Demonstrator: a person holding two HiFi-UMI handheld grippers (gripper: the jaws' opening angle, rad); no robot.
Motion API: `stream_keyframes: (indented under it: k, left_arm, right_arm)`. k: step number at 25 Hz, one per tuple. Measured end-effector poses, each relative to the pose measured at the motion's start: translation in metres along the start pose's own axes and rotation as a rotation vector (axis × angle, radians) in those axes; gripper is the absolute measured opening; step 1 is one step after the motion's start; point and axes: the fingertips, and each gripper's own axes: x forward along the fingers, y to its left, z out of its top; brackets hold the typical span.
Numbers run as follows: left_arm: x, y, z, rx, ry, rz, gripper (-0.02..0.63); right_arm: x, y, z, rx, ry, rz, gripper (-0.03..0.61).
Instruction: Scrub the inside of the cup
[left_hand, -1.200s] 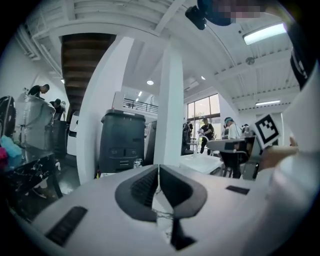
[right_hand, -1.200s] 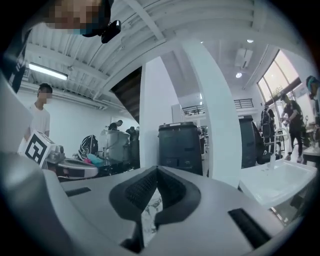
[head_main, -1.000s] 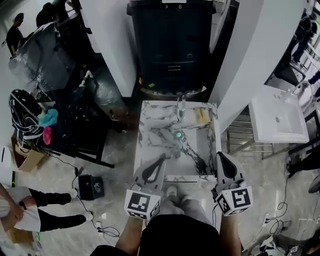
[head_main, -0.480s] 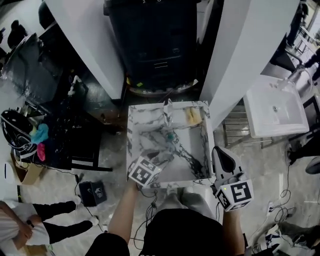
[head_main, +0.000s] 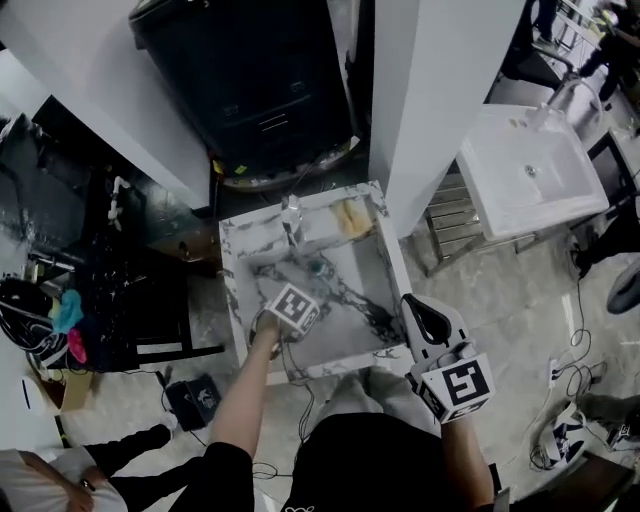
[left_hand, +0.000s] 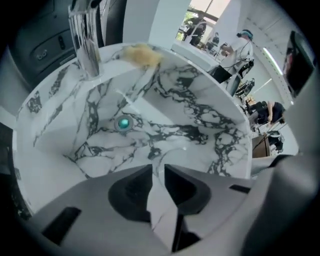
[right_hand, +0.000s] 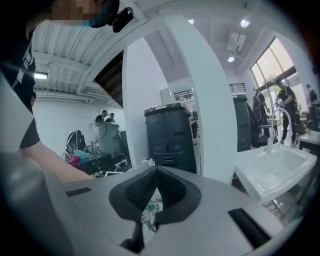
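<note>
A marble-patterned sink (head_main: 334, 363) stands before me, with a chrome faucet (head_main: 291, 218) and a yellow sponge (head_main: 352, 215) on its back rim and a teal drain (head_main: 316, 268) in its floor. I can make out no cup in any view. My left gripper (left_hand: 155, 172) points steeply down into the basin, its marker cube (head_main: 295, 306) over the near left part. Its jaws have just been closing; a narrow gap stays between them, with nothing in it. My right gripper (head_main: 426, 318) is shut and empty beside the sink's right front corner.
A black bin (head_main: 260, 80) stands behind the sink, between white pillars (head_main: 440, 90). A white washbasin (head_main: 530, 180) is at the right. Bags and clutter (head_main: 55, 325) and a black box (head_main: 190, 400) lie on the floor at the left. People stand far off.
My left gripper has swung from in front of the sink down into the basin and now points steeply down. The right gripper has shifted a little. The head view has turned.
</note>
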Motion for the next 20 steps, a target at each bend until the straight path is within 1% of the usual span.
stream_keyframes:
  k: [3,5,7,10,11,12,13,14,15,16,17,20]
  left_arm:
    - [0.02,0.002,-0.008,-0.034,0.102,0.008,0.067]
    - [0.029,0.002,-0.01,-0.042,0.141,0.019,0.066]
    - [0.031,0.0,-0.008,-0.041,0.146,0.033,0.043]
    - [0.033,0.003,-0.009,0.014,0.13,0.066,0.031]
    - [0.03,0.004,-0.009,0.029,0.106,0.077,0.029]
    - [0.021,0.006,-0.009,0.028,0.06,0.089,0.028]
    - [0.007,0.007,-0.008,0.011,-0.007,0.1,0.028]
    - [-0.011,0.005,-0.007,-0.018,-0.089,0.097,0.028]
    - [-0.03,-0.002,-0.007,-0.051,-0.175,0.073,0.028]
    - [-0.051,-0.01,-0.006,-0.072,-0.266,0.045,0.028]
    - [-0.074,-0.019,-0.004,-0.075,-0.363,0.028,0.028]
    - [-0.156,-0.042,0.0,-0.041,-0.69,0.017,0.028]
  right_arm:
    - [-0.003,-0.004,-0.003,0.002,0.007,-0.014,0.008]
    - [-0.003,-0.005,-0.003,0.001,0.008,-0.018,0.008]
    - [-0.003,-0.005,-0.002,-0.001,0.012,-0.016,0.008]
    - [0.0,-0.004,-0.002,-0.008,0.016,-0.006,0.008]
    - [0.001,-0.003,-0.002,-0.01,0.017,-0.002,0.008]
    - [0.002,-0.003,-0.002,-0.011,0.018,0.003,0.008]
    - [0.003,-0.003,-0.003,-0.009,0.021,0.007,0.008]
    - [0.005,-0.003,-0.004,-0.008,0.025,0.012,0.008]
    - [0.007,-0.004,-0.005,-0.005,0.029,0.016,0.008]
    - [0.01,-0.005,-0.006,-0.002,0.032,0.022,0.008]
    - [0.013,-0.005,-0.006,0.0,0.034,0.028,0.008]
    - [0.026,0.001,-0.006,-0.001,0.031,0.061,0.008]
